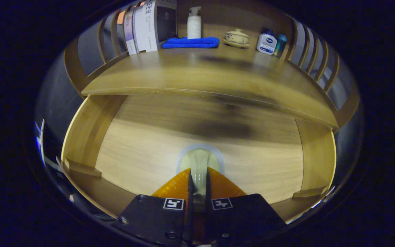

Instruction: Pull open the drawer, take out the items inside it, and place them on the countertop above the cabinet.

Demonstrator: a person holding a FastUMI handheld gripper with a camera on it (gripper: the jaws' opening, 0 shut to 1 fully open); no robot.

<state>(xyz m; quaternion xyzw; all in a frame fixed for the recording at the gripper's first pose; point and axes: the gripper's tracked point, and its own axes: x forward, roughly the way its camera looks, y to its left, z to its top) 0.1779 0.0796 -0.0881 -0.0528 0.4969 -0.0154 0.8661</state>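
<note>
I have the gripper [198, 178] clamped on a pale item [200, 163] inside the open drawer [142, 147], whose floor looks otherwise bare. The countertop [197, 73] above has free room along its front edge.

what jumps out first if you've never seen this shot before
The gripper stands out first, its fingers closed tight on a pale cup-like item over the open drawer. Beyond it, on the countertop, a bright blue cloth lies before a white pump bottle, with books beside them.
</note>
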